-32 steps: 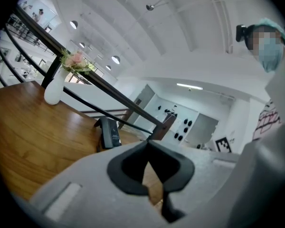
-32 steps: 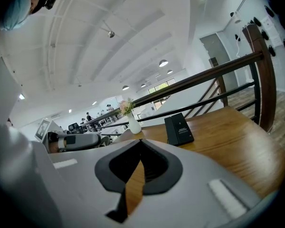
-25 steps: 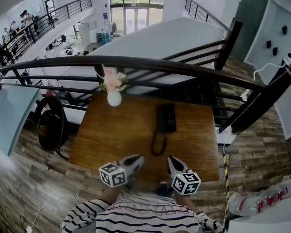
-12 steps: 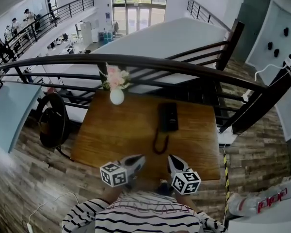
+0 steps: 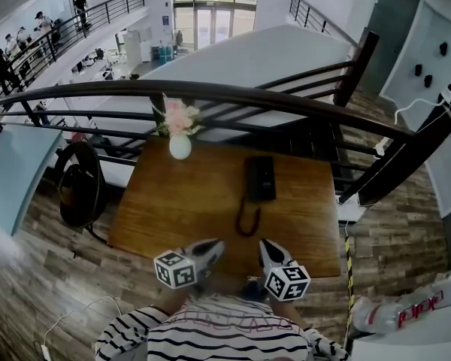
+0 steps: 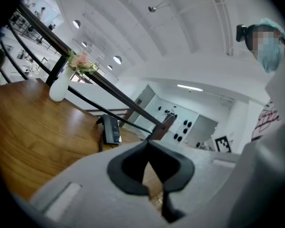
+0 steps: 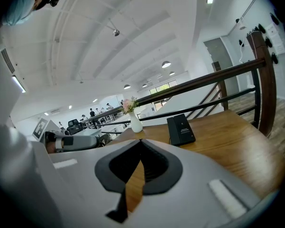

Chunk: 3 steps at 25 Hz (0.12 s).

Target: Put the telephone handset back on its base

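Note:
A black telephone (image 5: 260,178) lies on the far right part of the wooden table (image 5: 173,209), and its cord (image 5: 246,220) loops toward me. From here the handset cannot be told apart from the base. The phone also shows in the left gripper view as a dark slab (image 6: 111,129), and in the right gripper view (image 7: 181,129). My left gripper (image 5: 213,247) and right gripper (image 5: 264,247) hover side by side over the near table edge, well short of the phone. Both are shut with nothing between them, as the left tips (image 6: 147,144) and right tips (image 7: 140,142) show.
A white vase of pink flowers (image 5: 180,145) stands at the table's far left corner. A dark railing (image 5: 233,96) runs right behind the table, with a drop to a lower floor beyond. A black round object (image 5: 79,190) hangs left of the table.
The head view has drifted slightly. Grippers, telephone and vase keep their places.

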Tool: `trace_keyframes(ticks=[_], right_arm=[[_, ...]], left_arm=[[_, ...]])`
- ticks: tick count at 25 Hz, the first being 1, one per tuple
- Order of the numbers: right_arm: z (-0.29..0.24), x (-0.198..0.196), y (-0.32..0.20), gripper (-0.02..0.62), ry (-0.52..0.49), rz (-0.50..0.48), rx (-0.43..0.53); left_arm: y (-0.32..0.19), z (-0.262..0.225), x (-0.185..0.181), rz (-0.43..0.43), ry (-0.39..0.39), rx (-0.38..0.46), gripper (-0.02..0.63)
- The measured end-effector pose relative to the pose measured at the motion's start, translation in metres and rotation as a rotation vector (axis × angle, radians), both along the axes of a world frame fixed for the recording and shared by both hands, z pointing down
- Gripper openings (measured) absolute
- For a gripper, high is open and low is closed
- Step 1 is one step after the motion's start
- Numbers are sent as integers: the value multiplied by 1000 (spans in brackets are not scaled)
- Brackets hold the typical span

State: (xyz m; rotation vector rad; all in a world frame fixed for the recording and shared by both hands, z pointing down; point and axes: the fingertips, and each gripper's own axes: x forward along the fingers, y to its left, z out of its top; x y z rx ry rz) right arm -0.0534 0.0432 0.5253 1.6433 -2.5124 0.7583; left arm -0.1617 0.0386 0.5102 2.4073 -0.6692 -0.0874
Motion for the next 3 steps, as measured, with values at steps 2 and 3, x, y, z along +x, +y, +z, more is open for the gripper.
trace_keyframes(ticks=[2,3], right_arm=[[1,-2,-1,0,-1,0,-1],[1,-3,-1,0,-1,0,-1]], left_arm=[[-1,1,-2,-1,2,-3,0],[-1,2,-3,-1,3,-4,0]])
